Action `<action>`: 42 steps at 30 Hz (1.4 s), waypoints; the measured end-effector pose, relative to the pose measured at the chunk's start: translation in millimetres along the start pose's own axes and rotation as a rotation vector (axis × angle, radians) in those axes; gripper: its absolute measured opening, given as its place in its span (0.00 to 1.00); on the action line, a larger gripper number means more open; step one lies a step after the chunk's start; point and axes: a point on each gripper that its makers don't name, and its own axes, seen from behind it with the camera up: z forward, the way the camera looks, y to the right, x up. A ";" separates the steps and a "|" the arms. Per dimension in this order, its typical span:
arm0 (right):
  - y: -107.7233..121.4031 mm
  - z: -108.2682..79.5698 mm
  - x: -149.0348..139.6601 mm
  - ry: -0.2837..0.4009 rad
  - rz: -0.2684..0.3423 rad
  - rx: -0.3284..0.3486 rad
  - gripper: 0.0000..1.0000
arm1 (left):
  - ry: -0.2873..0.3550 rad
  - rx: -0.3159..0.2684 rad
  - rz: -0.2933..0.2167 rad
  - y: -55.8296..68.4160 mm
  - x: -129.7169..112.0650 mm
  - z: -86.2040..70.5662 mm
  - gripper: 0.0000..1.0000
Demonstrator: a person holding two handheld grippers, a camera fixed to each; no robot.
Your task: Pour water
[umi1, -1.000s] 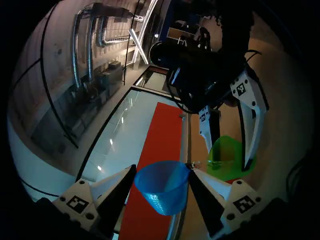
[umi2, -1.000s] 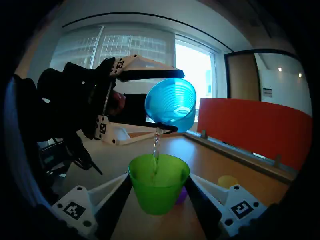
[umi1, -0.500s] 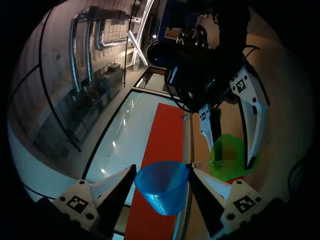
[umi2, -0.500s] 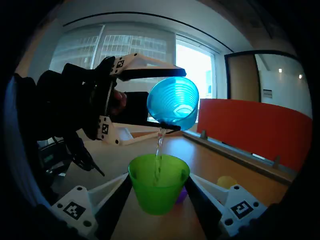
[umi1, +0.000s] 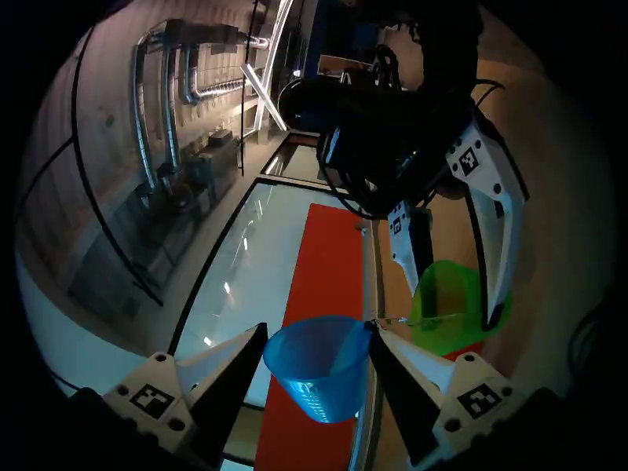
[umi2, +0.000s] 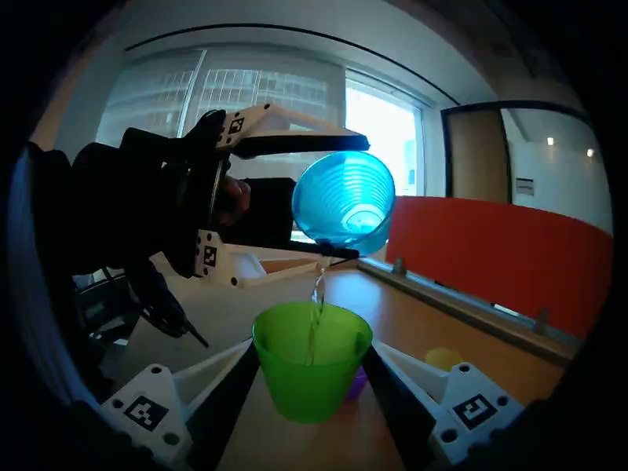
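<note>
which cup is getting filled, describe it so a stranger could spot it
Find the long orange panel bordering the wooden table. In front of it the right gripper holds a translucent green cup. Unlike the blue cup tilted above it, it is upright, with a thin water stream falling in.

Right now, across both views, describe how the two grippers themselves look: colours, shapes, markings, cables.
Both the left gripper and the right gripper have two long white fingers tapering to points, lined black on the inner faces. Each finger carries a square black-and-white marker near its base. Behind the fingers sits a bulky black body trailing black cables.
</note>
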 end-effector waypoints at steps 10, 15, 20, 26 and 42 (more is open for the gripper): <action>3.6 -0.5 1.8 0.007 -0.001 -0.005 0.90 | 0.001 0.007 0.031 -5.7 -2.0 3.2 0.90; 3.9 -0.1 4.1 0.009 -0.004 -0.007 0.90 | 0.002 0.009 0.044 -6.3 -0.4 2.1 0.90; 6.4 0.7 7.0 0.014 -0.006 -0.012 0.90 | 0.005 0.009 0.063 -7.1 0.5 2.3 0.90; 8.0 1.7 9.8 0.015 -0.010 -0.015 0.90 | 0.007 0.015 0.086 -8.9 1.9 2.8 0.90; 10.9 3.0 15.0 0.025 -0.017 -0.020 0.90 | 0.009 0.026 0.144 -14.5 3.6 6.4 0.90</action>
